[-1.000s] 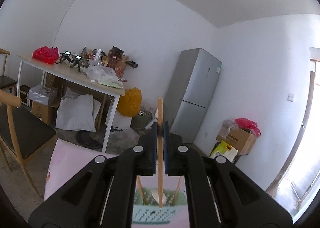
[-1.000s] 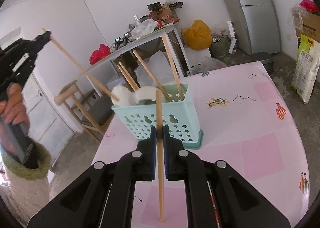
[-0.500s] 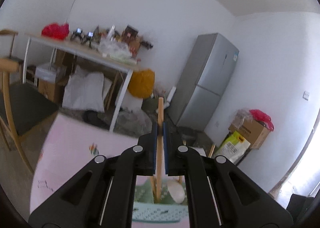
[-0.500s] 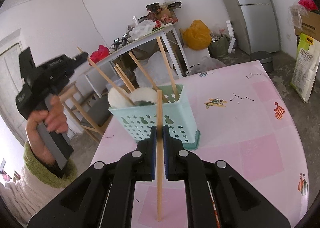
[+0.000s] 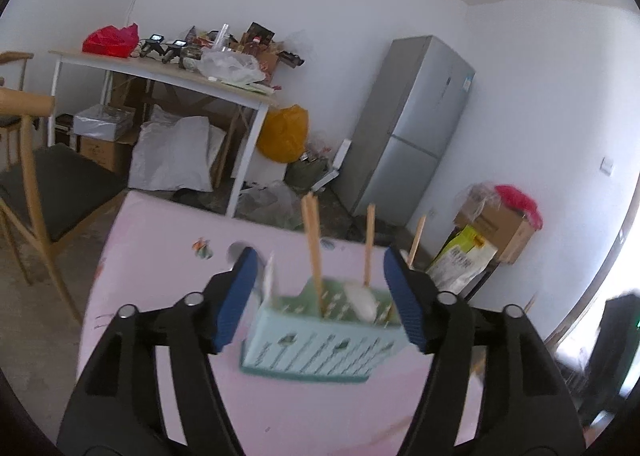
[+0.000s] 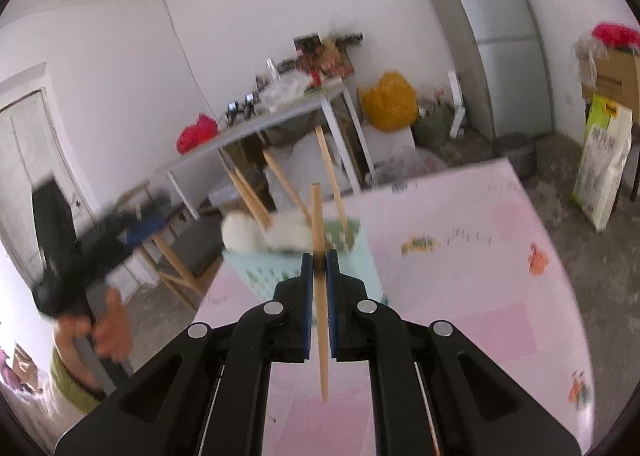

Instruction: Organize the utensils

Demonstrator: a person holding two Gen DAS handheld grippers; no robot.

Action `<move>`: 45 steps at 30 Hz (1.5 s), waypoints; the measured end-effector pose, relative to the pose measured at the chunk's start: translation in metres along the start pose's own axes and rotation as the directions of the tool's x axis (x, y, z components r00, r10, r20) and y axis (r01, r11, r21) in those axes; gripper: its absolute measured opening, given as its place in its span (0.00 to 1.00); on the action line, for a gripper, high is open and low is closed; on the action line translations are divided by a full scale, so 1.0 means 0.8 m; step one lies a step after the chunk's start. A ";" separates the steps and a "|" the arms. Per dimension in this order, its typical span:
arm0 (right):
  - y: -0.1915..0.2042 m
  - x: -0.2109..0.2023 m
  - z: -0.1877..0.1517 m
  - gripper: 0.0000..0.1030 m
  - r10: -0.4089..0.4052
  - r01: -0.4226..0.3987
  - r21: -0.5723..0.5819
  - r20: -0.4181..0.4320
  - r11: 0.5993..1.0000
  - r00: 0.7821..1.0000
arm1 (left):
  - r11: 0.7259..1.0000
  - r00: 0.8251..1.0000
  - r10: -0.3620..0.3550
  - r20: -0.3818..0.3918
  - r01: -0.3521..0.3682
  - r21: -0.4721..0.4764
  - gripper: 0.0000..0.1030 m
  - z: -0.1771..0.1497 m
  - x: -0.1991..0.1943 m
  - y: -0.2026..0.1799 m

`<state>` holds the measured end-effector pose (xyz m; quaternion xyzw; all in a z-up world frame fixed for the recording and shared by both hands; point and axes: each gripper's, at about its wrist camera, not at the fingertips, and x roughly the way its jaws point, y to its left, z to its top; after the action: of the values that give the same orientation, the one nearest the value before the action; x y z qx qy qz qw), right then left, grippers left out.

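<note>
Left hand-held gripper [image 5: 320, 296] wide open, empty. Right hand-held gripper [image 6: 319, 288] clamps chopstick [image 6: 320, 296] — keep vertical, lower tip into teal holder [image 6: 280, 272] behind spoons.

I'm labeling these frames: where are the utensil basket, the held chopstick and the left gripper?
utensil basket [image 5: 320, 352]: left wrist view, front wall.
chopstick [image 6: 321, 320]: right wrist view, mid shaft.
left gripper [image 5: 320, 300]: left wrist view, between fingertips.

One mint utensil basket [image 6: 348, 268], four wooden handles [image 6: 330, 171] standing in it, two white spoon bowls [image 6: 240, 232], one loose chopstick [image 6: 320, 312], and two hand-held grippers [image 5: 320, 296]
</note>
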<state>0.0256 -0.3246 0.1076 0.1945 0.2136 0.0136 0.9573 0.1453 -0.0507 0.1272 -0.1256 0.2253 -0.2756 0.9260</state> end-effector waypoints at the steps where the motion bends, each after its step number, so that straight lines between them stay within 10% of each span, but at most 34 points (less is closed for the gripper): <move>1: 0.004 -0.007 0.012 0.07 0.010 -0.010 -0.011 0.028 1.000 1.000 | 1.000 1.000 0.024 -0.010 -0.024 0.010 0.65 -0.007 -0.004 0.002; 17: 0.054 -0.025 0.141 0.06 0.077 -0.036 -0.184 0.219 0.982 0.973 | 0.966 0.972 0.168 -0.167 -0.129 0.222 0.70 -0.081 0.032 0.049; 31: 0.034 0.097 0.127 0.07 -0.011 0.045 -0.243 0.138 0.969 0.990 | 0.936 0.962 0.184 -0.203 -0.108 0.335 0.72 -0.094 0.082 0.060; 36: 0.000 0.138 0.099 0.13 0.023 -0.024 -0.173 -0.011 0.985 1.000 | 0.946 0.960 0.163 -0.227 -0.087 0.312 0.73 -0.095 0.095 0.066; 45: -0.081 0.123 0.050 0.40 0.137 -0.131 0.137 -0.038 0.982 0.990 | 0.962 0.970 0.048 -0.239 0.020 0.273 0.76 -0.089 0.112 0.066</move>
<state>0.1275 -0.3882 0.0767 0.2722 0.2228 0.0682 0.9336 0.2017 -0.0662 0.0155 0.0397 0.2978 -0.3108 0.9017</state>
